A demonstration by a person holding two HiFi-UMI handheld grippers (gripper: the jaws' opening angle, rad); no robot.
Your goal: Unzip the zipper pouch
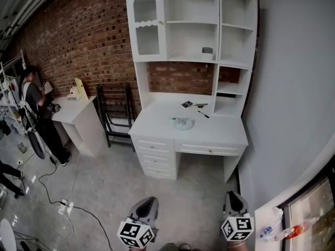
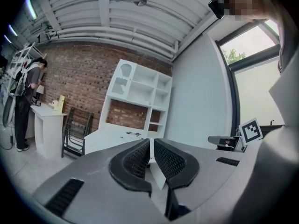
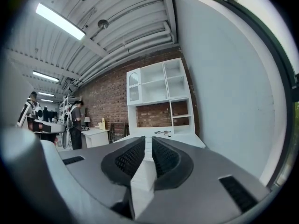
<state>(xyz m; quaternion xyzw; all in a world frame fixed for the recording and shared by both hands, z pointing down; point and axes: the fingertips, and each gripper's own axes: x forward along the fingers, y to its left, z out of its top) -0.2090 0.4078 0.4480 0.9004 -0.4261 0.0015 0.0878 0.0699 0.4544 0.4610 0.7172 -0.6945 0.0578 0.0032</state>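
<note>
The zipper pouch, small and pale grey-blue, lies flat in the middle of the white desk under a white hutch, far ahead of me. Both grippers hang low at the head view's bottom edge, well short of the desk. My left gripper is shut with nothing between its ribbed black pads. The right gripper is likewise shut and empty, pads almost touching. Both gripper views look along the jaws at the desk; the pouch is too small to make out there.
Small dark items and a pen lie at the desk's back. A black folding rack leans left of it. A person stands at a second white table. Cables trail over the floor. A wall and window ledge are to the right.
</note>
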